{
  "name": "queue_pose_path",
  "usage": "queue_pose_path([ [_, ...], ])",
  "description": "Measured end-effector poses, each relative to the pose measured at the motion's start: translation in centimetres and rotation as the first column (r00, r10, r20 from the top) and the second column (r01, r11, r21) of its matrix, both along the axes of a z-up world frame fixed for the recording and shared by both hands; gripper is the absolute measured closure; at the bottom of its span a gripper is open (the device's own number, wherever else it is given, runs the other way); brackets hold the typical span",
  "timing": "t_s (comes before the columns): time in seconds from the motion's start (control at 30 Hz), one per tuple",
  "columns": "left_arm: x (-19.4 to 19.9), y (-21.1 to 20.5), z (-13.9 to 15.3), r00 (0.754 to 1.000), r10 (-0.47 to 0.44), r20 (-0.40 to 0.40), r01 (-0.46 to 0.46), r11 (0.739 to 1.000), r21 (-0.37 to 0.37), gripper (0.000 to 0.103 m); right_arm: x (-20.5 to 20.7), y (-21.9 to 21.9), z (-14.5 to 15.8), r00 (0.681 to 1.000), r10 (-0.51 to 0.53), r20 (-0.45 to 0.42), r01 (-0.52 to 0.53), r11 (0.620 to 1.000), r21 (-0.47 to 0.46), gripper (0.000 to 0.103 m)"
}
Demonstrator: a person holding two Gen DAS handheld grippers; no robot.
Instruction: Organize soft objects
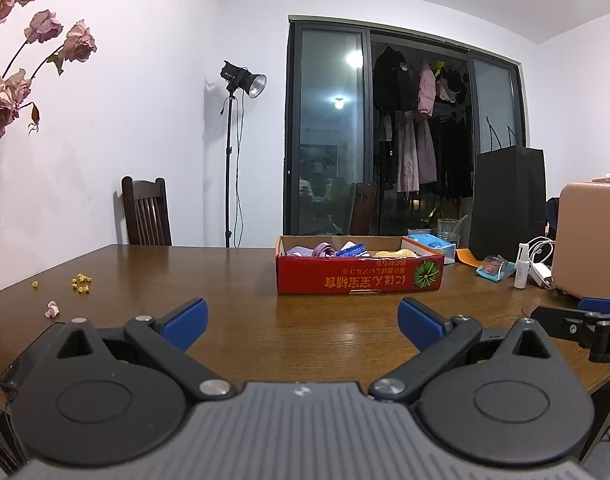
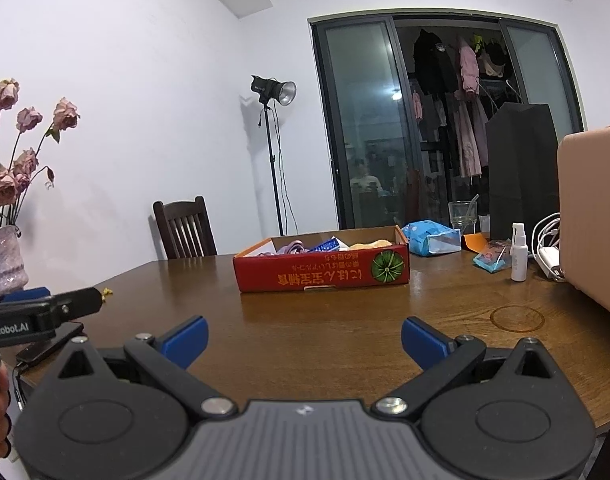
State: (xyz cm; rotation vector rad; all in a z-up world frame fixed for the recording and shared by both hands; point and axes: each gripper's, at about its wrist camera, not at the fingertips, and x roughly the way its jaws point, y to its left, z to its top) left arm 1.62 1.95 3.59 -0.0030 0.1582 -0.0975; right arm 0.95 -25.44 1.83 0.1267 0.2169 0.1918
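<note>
A brown wooden table (image 1: 233, 276) carries a red cardboard box (image 1: 359, 278). Left of the box lie yellow petals (image 1: 81, 283); right of it sit a blue tissue pack (image 2: 431, 238), a white spray bottle (image 1: 521, 266), a black paper bag (image 1: 507, 202) and a tan case (image 1: 591, 236).

The right claw (image 2: 304, 342) hangs low over the brown worktop (image 2: 345, 320), its blue fingers (image 2: 187, 340) spread wide with nothing between them. Ahead sits a red cardboard box (image 2: 321, 270) holding soft things: purple cloth (image 2: 291, 247), something blue (image 2: 325, 245) and something yellow (image 2: 371, 244). The left claw (image 2: 45, 308) pokes in from the left edge, near a vase of dried roses (image 2: 3, 256).
</note>
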Motion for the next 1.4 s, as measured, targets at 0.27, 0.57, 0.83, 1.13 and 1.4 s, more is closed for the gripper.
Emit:
queue_pose_path([
  [0.27, -0.02, -0.05, -0.14, 1.0, 0.0, 0.0, 0.0, 1.0, 0.001, 0.0, 0.05, -0.04, -0.03, 1.0, 0.0, -0.001, 0.0, 1.0, 0.002, 0.0],
  [0.57, 0.0, -0.02, -0.1, 1.0, 0.001, -0.001, -0.001, 1.0, 0.0, 0.0, 0.12, 0.03, -0.12, 1.0, 0.0, -0.008, 0.0, 1.0, -0.001, 0.0],
  [0.83, 0.01, 0.0, -0.12, 1.0, 0.002, -0.003, -0.002, 1.0, 0.0, 0.0, 0.08, 0.04, -0.08, 1.0, 0.002, -0.004, -0.002, 1.0, 0.001, 0.0],
  [1.13, -0.06, -0.02, -0.14, 1.0, 0.001, -0.006, -0.001, 1.0, -0.004, 0.0, -0.08, 0.26, -0.15, 1.0, 0.011, 0.0, -0.011, 1.0, -0.002, 0.0],
  [1.4, -0.18, -0.14, -0.16, 1.0, 0.01, -0.006, -0.01, 1.0, -0.007, 0.0, -0.12, 0.28, -0.12, 1.0, 0.012, -0.003, -0.012, 1.0, -0.001, 0.0],
])
